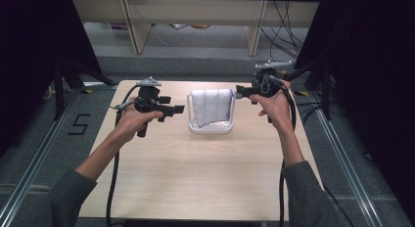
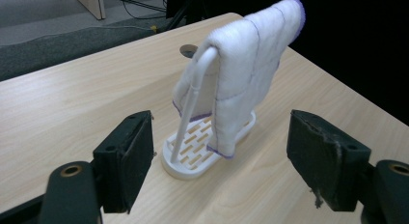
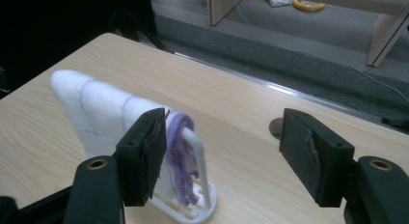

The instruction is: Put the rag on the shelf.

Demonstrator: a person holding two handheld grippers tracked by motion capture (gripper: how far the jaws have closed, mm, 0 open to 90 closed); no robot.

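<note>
Hovering wide open, left tool (image 1: 177,110) and right tool (image 1: 240,94) flanking white cloth (image 1: 211,105) draped over rack (image 1: 210,127) mid-tabletop (image 1: 195,168); looking soft, light, limp — pinching purple-edged hem likely best.

Your sleeves (image 1: 63,197) are dark grey, cuffs pushed up the forearms. Your left gripper (image 1: 177,109) and right gripper (image 1: 238,95) are black w/ grey plates on top, a black cable (image 1: 113,188) trailing from each. Jaw pads look worn, brass-coloured screw holes at the base.
</note>
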